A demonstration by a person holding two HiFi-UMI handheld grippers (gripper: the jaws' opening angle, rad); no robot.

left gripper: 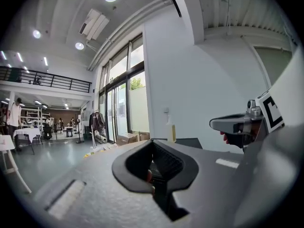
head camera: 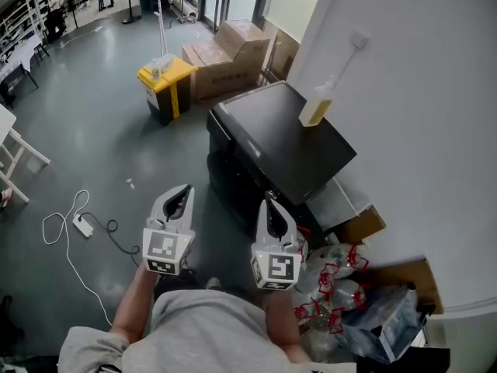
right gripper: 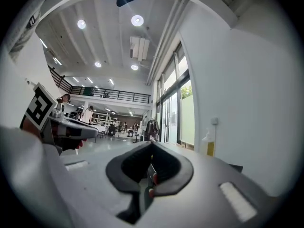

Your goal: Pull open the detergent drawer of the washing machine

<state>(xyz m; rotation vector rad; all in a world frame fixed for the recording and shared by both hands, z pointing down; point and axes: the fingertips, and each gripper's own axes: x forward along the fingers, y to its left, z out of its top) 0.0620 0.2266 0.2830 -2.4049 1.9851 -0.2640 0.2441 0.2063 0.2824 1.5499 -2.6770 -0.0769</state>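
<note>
Both tools hung low in the frame, nothing held: left gripper had its fingers pressed together, right gripper likewise. The black washing machine stood centre-right, just beyond the right gripper, with a yellow bottle upright on top. Its detergent drawer couldn't be made out.

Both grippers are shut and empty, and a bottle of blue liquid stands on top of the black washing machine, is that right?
Not quite. The head view shows the bottle on top of the black washing machine holds yellow liquid, not blue. The rest stands: the left gripper and the right gripper are both shut and empty.
</note>
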